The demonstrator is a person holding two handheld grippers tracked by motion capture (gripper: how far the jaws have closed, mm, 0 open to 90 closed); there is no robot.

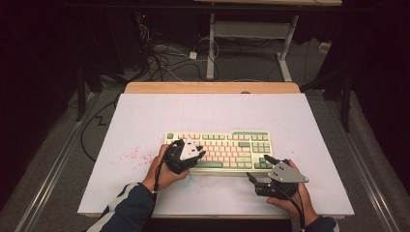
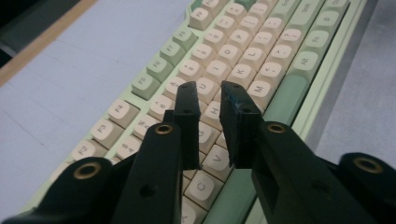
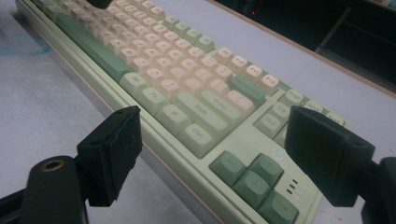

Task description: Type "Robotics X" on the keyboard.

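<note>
Right gripper (image 1: 258, 170) at five o'clock, jaws spread wide around the keyboard's (image 1: 227, 150) near right corner, left gripper (image 1: 197, 155) at seven o'clock above the letter keys, jaws narrowly parted, pinching nothing, keyboard lay mid-table (image 1: 145, 116).

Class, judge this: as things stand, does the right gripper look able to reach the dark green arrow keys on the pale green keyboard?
Probably yes: the right gripper is open beside the pale green keyboard's near corner, with nothing between it and the dark green arrow keys.
</note>
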